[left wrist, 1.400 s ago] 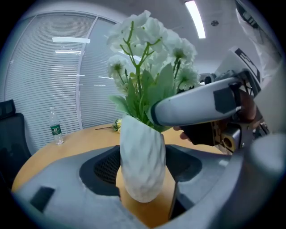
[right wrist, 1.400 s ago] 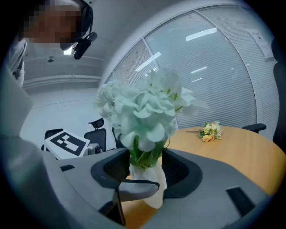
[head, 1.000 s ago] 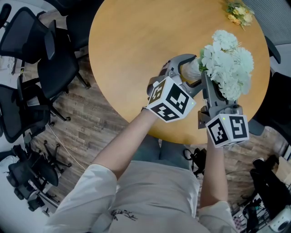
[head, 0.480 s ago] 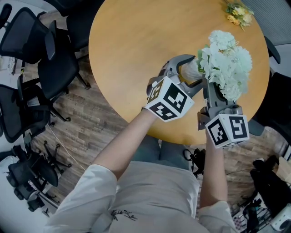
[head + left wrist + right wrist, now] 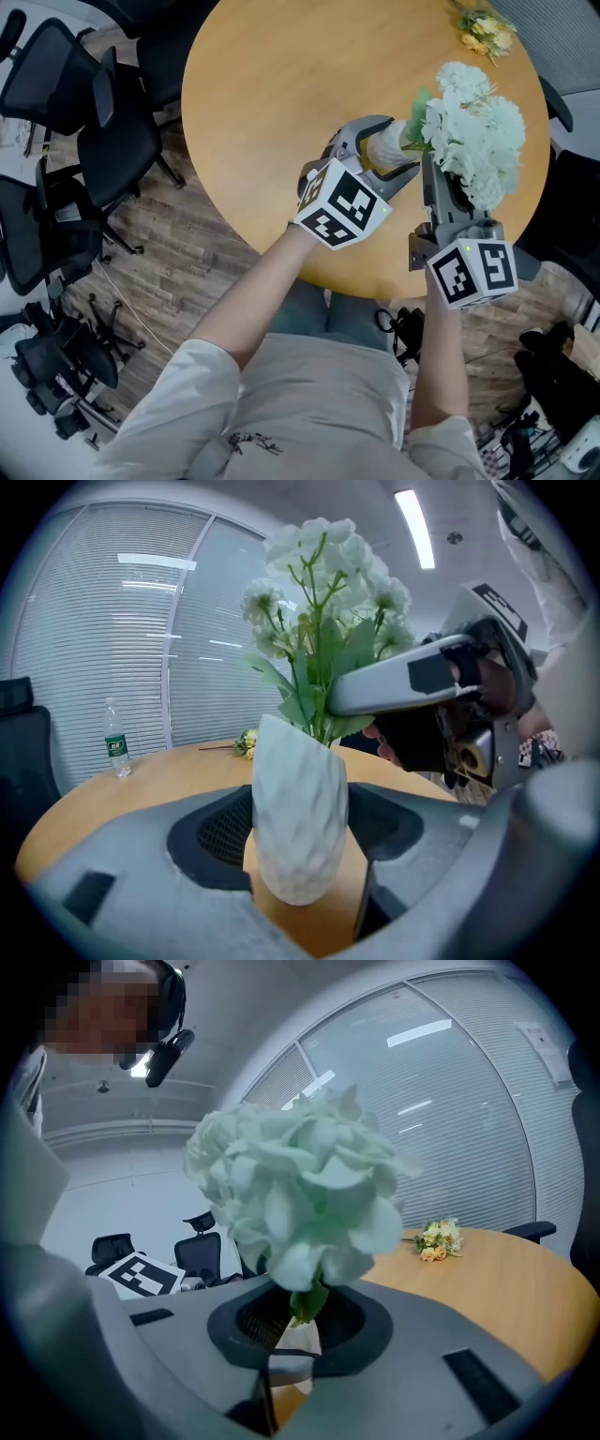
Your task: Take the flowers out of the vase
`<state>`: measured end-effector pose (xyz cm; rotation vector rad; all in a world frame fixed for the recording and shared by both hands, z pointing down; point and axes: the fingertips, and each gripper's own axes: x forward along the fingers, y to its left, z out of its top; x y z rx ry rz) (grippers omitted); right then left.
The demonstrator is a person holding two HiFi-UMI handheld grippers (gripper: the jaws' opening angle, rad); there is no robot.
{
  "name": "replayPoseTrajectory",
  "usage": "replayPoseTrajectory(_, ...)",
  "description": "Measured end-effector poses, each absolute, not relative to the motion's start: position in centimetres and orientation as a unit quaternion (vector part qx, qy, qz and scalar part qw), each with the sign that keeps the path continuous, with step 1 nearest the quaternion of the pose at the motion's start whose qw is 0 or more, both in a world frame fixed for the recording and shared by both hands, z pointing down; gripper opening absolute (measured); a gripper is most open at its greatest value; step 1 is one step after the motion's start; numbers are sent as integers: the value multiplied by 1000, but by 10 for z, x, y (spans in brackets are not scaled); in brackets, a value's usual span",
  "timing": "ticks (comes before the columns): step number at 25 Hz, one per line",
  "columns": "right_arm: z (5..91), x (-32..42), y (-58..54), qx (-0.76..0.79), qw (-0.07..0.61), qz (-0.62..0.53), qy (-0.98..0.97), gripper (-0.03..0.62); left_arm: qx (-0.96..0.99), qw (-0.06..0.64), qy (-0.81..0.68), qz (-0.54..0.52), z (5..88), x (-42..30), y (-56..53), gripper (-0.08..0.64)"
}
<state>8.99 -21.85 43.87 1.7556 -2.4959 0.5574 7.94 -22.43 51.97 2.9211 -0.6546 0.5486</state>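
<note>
Left tongs (image 5: 401, 146): holding the vase (image 5: 300, 817) between them.
Right tongs (image 5: 292, 1335): just been closing, narrow now, pinching the flowers (image 5: 473, 131) by their stems.

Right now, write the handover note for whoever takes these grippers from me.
Left gripper: shut on the white vase, at the near side of the round table.
Right gripper: jaws have just been closing, now shut on the stems of the white flowers, just above the vase mouth.
Yellow bunch: lying at the table's far edge.
Done: both grips set.
Left: draw the flowers up and out while the vase is held; the stems are not yet out.
</note>
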Motion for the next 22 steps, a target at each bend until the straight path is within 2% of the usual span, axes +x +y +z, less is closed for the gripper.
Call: replayPoseTrajectory(22, 384, 125, -202, 565, 1, 166, -808, 48, 960, 54, -215, 173, 502, 101, -220, 318)
